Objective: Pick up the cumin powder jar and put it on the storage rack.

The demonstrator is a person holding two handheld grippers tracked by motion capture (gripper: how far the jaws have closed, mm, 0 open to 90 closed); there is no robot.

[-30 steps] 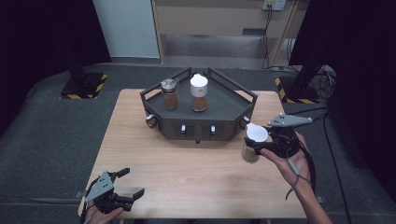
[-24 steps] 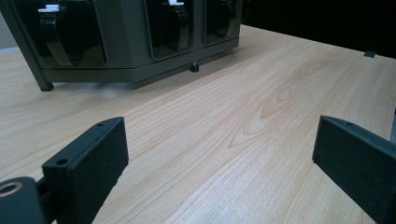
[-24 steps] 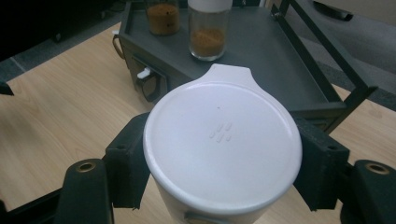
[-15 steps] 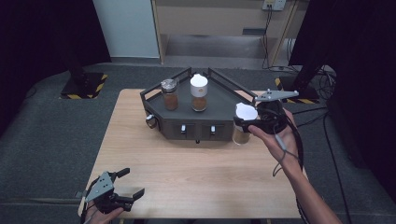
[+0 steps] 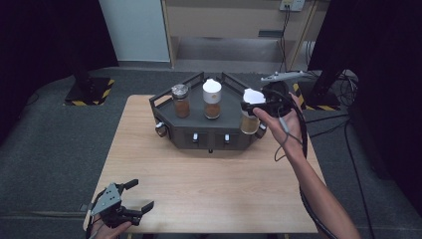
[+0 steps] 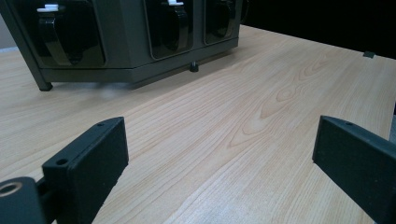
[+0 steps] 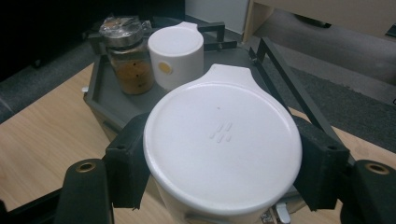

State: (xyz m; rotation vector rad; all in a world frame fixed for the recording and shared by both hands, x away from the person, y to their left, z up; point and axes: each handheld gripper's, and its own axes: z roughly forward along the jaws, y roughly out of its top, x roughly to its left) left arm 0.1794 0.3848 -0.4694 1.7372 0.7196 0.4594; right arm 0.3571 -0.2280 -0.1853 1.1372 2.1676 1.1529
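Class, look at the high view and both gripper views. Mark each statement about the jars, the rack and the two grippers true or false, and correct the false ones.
1. The right gripper is shut on a white-lidded jar. True.
2. Two jars stand on the dark rack. True: a metal-lidded jar and a white-capped jar.
3. The left gripper holds a jar. False: its jaws are open over bare table.
4. The held jar rests on the wooden table. False: it is lifted beside the rack's right end.

Bench (image 5: 209,189) front open, free passage; rack (image 5: 199,127) blocks rear; steel-lidded jar (image 5: 180,100) and white-capped jar (image 5: 212,98) crowd left tray, right side free.
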